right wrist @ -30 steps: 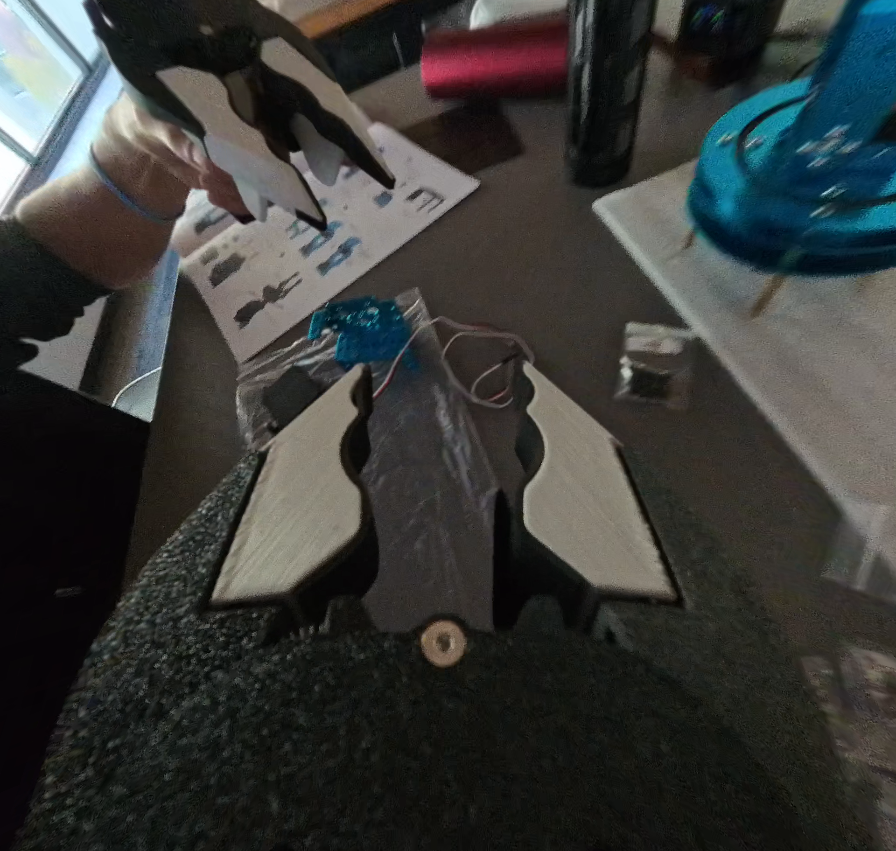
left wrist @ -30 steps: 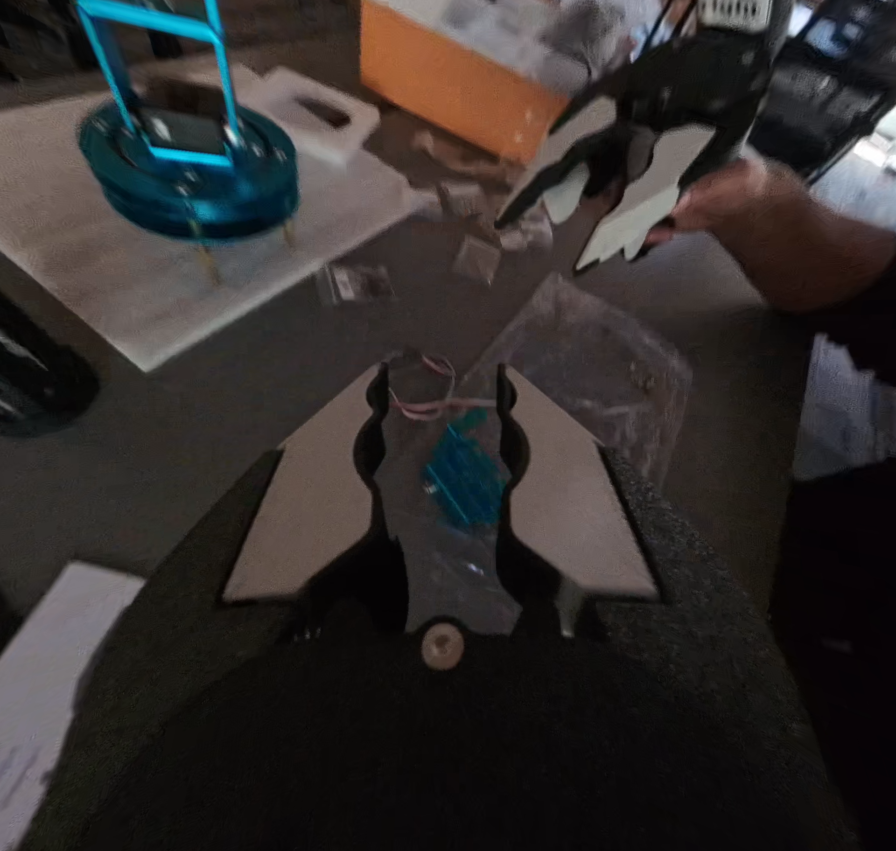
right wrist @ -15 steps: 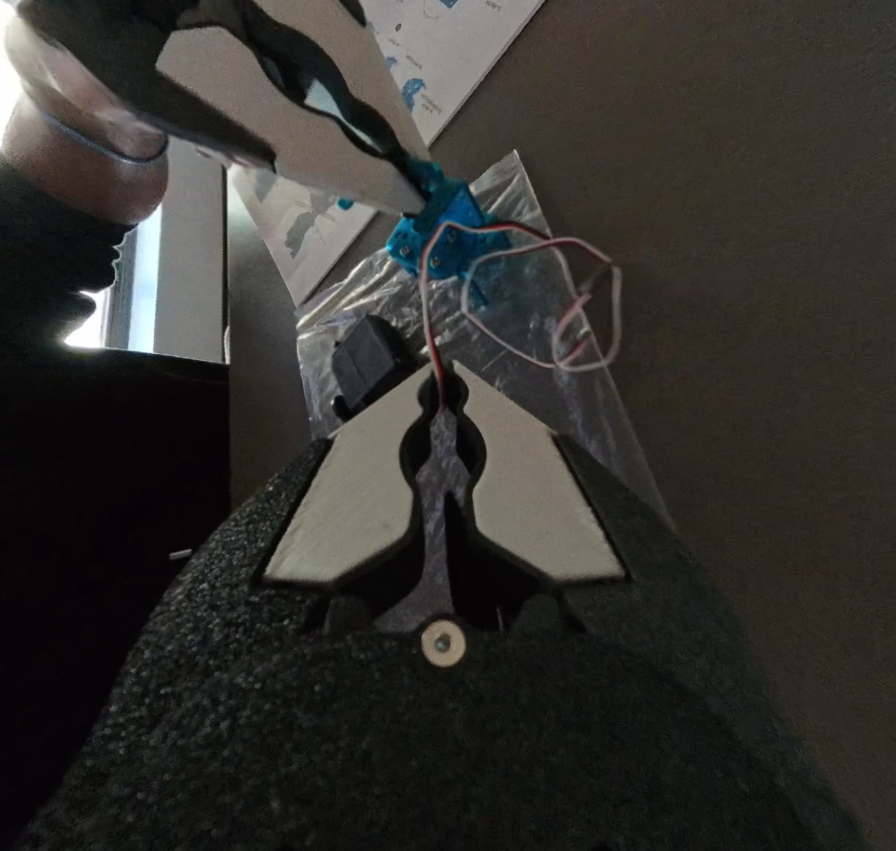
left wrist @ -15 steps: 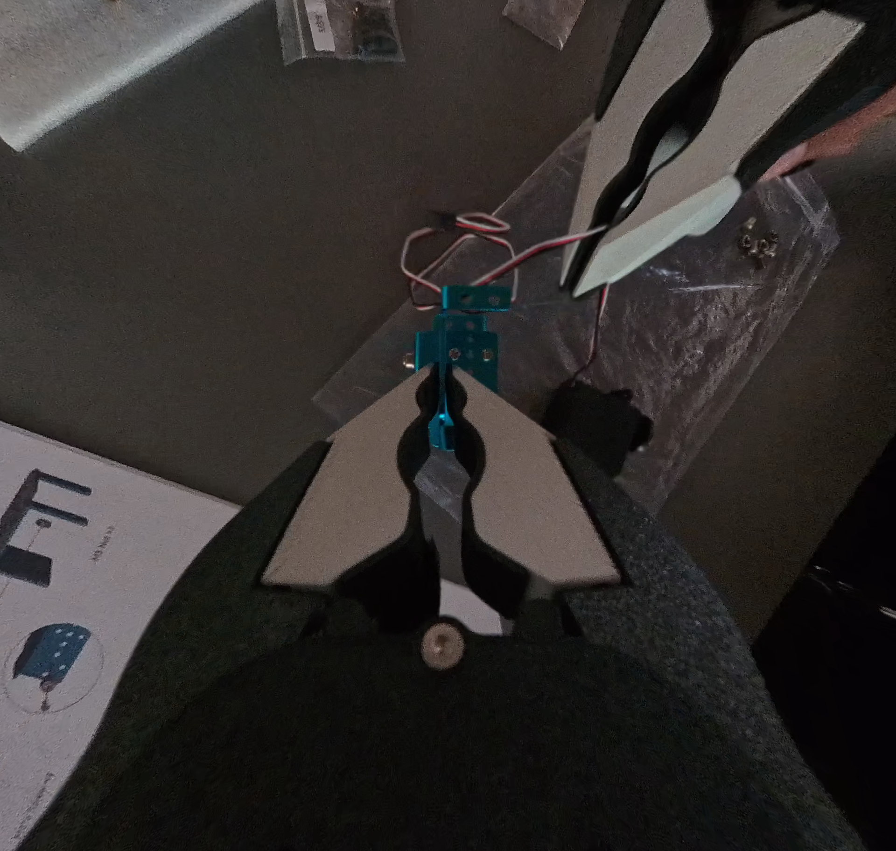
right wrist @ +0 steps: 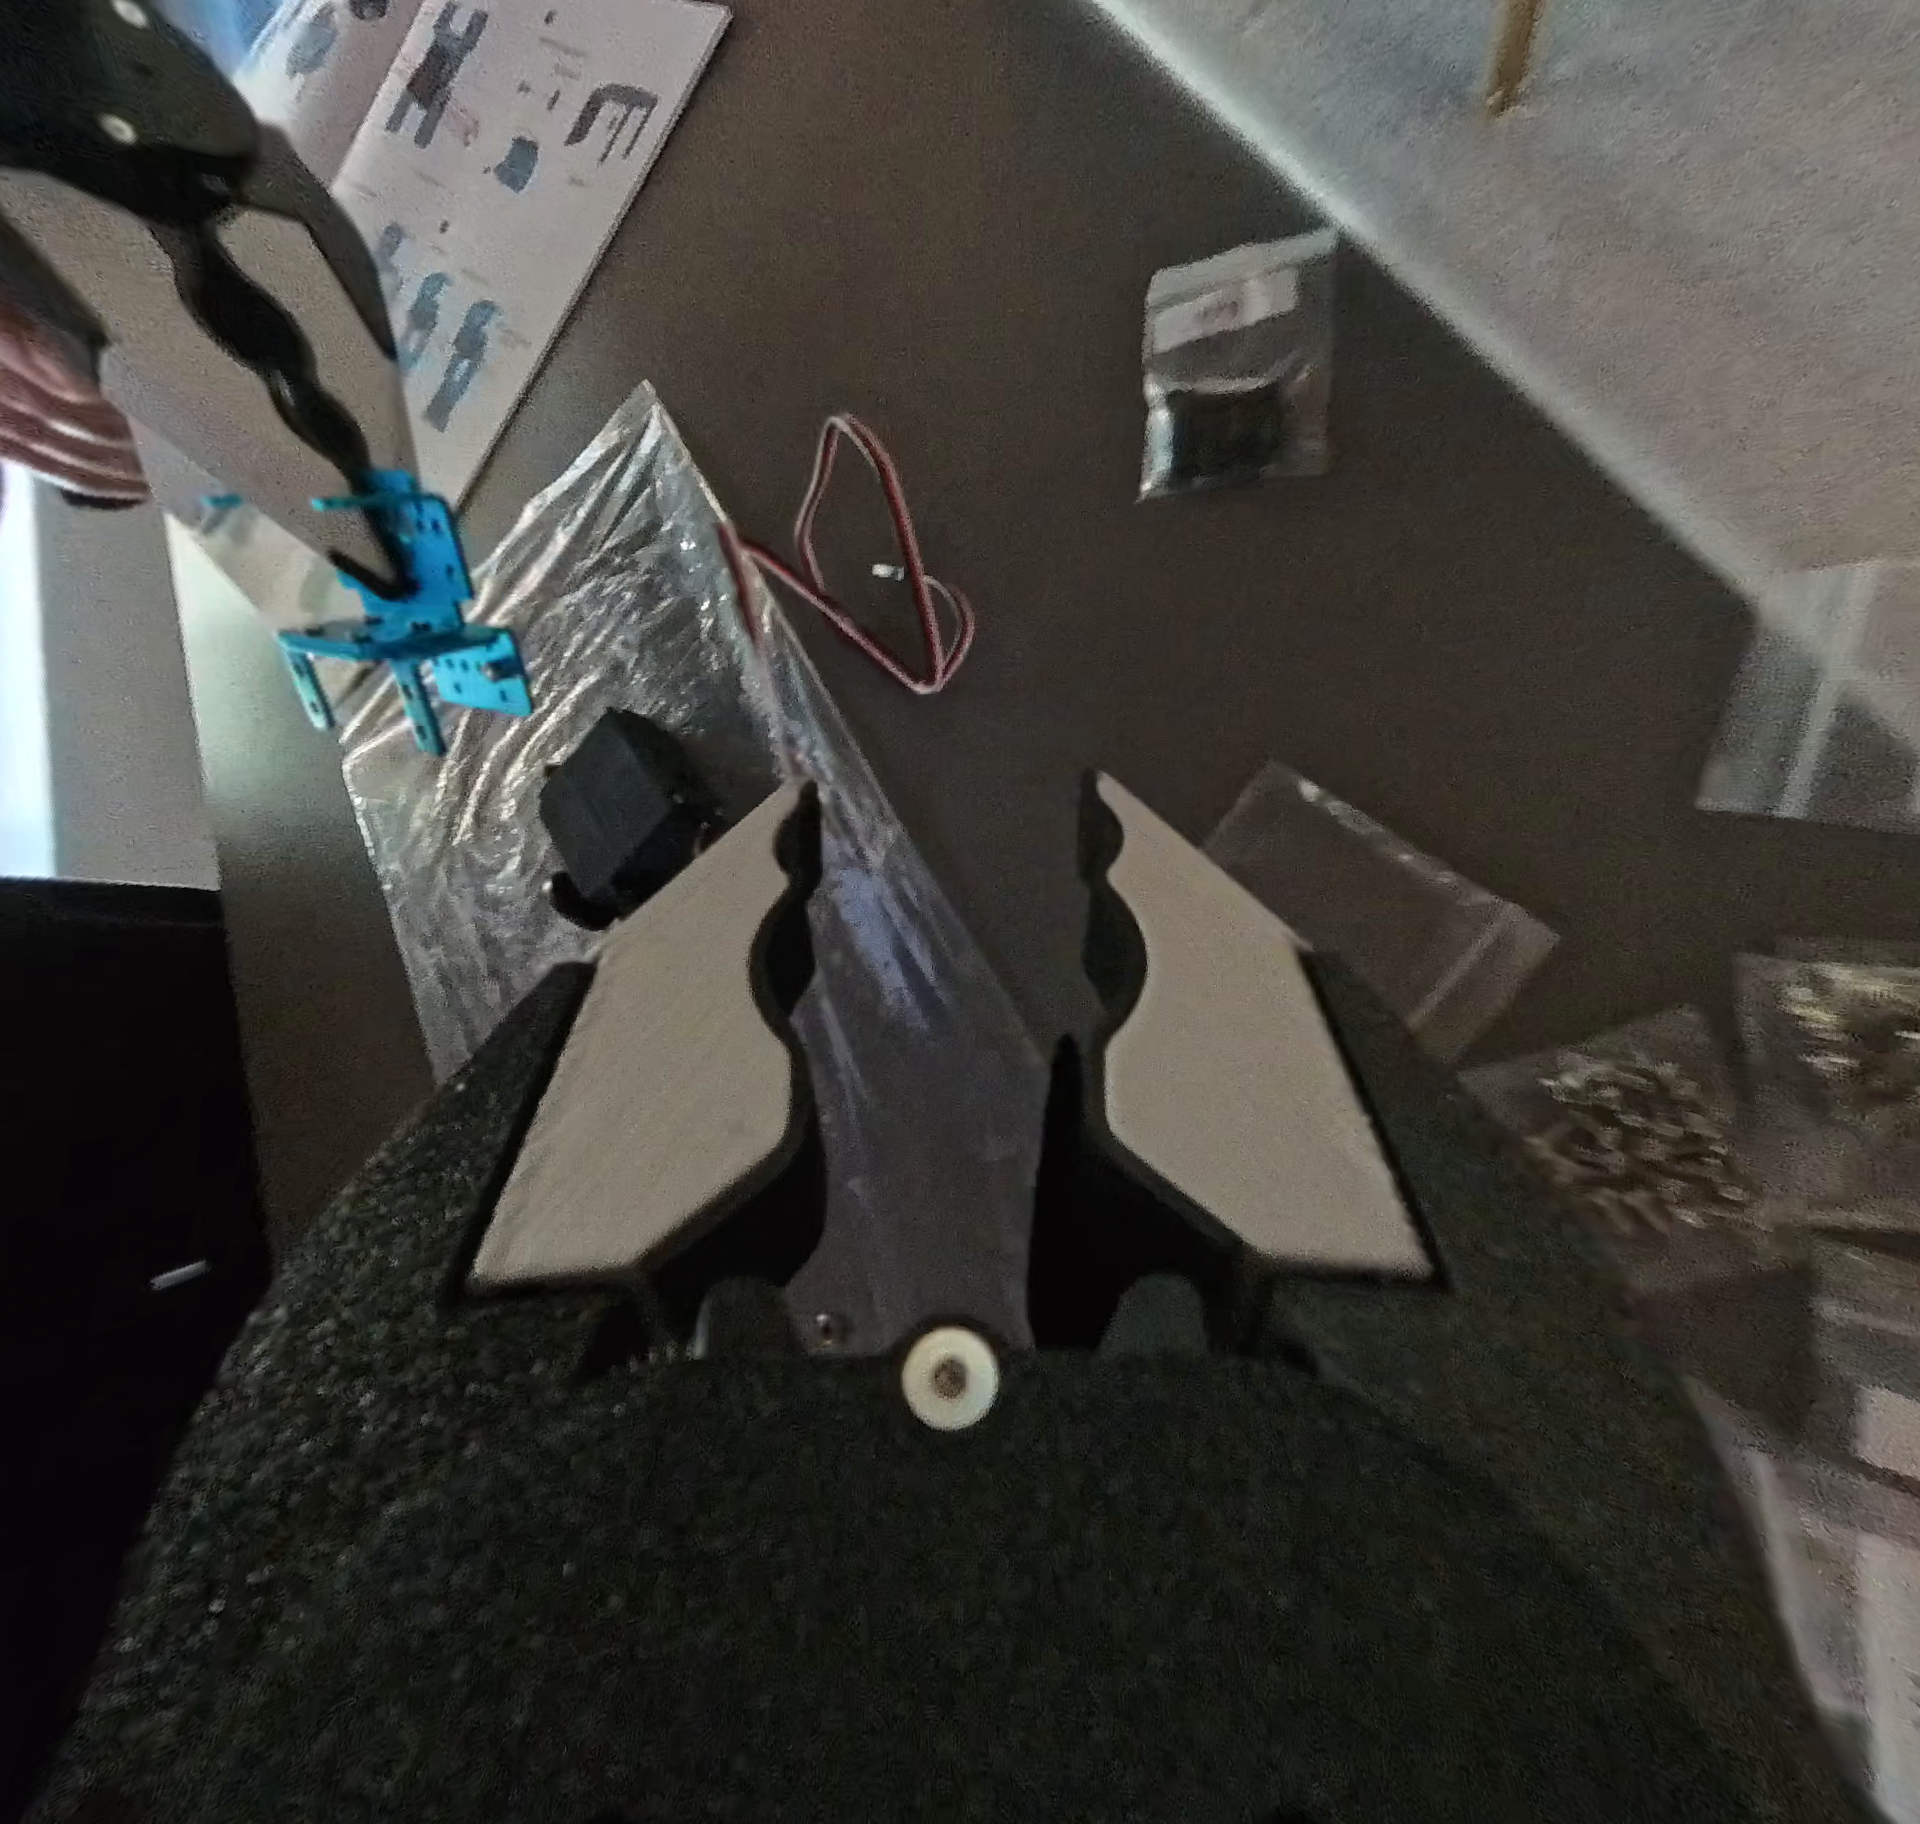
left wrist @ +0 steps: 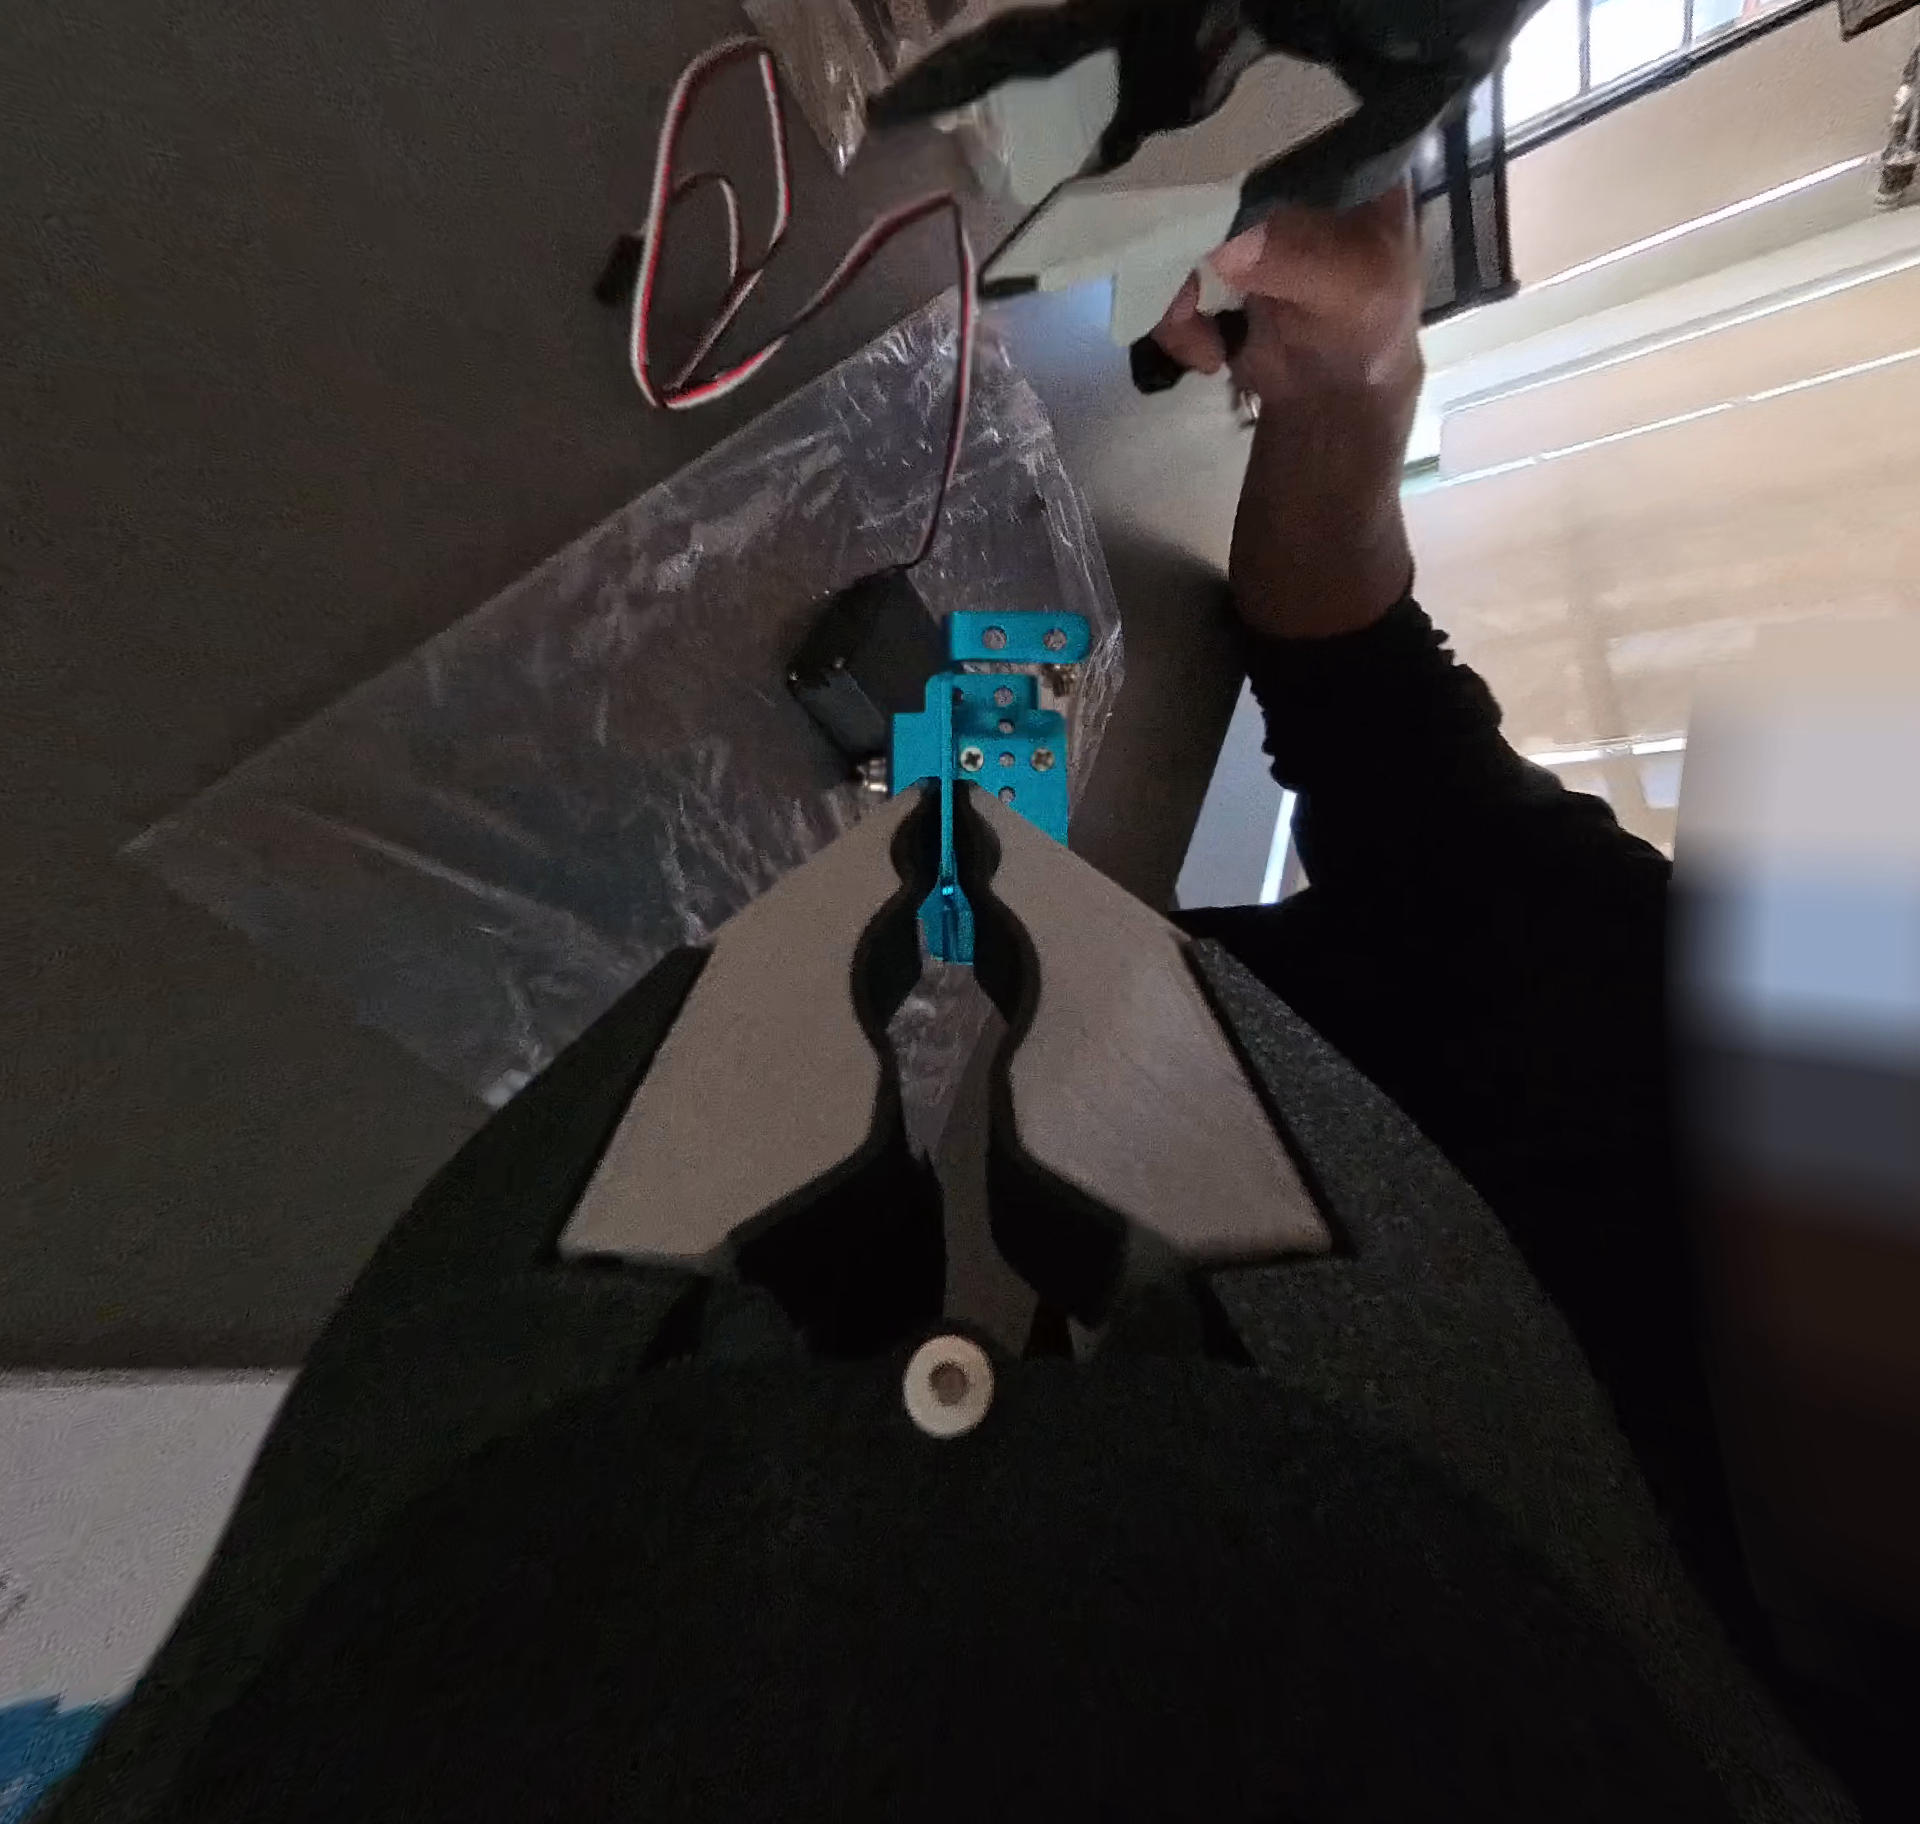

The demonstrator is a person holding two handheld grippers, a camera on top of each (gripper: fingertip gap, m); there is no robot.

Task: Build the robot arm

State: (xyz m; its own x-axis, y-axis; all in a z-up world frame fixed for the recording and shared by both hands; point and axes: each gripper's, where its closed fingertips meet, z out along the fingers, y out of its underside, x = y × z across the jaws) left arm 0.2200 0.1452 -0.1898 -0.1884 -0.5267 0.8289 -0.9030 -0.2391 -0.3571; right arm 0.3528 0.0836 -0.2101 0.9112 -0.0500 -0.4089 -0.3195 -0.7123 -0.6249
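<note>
My left gripper (left wrist: 945, 800) is shut on a blue metal bracket (left wrist: 1003, 735) with holes and screws, held edge-on between the fingertips above a clear plastic bag (left wrist: 582, 735). A black servo (left wrist: 852, 668) lies on the bag, its red, white and black wire (left wrist: 727, 216) looping over the dark table. In the right wrist view my right gripper (right wrist: 948, 795) is open and empty, low over the bag (right wrist: 582, 652) beside the servo (right wrist: 613, 818). The wire (right wrist: 883, 569) lies just ahead. The left gripper (right wrist: 374, 569) shows at upper left with the bracket (right wrist: 416, 631).
An instruction sheet (right wrist: 499, 133) lies beyond the bag. A small bag of black parts (right wrist: 1236, 372), a white board (right wrist: 1558, 164) and more clear bags (right wrist: 1371, 922), one with screws (right wrist: 1652, 1151), lie to the right. A person's hand (left wrist: 1309, 403) holds the right gripper.
My left gripper has lifted the blue bracket off the bag. My right gripper has let go of the wire, opened and pulled back.
</note>
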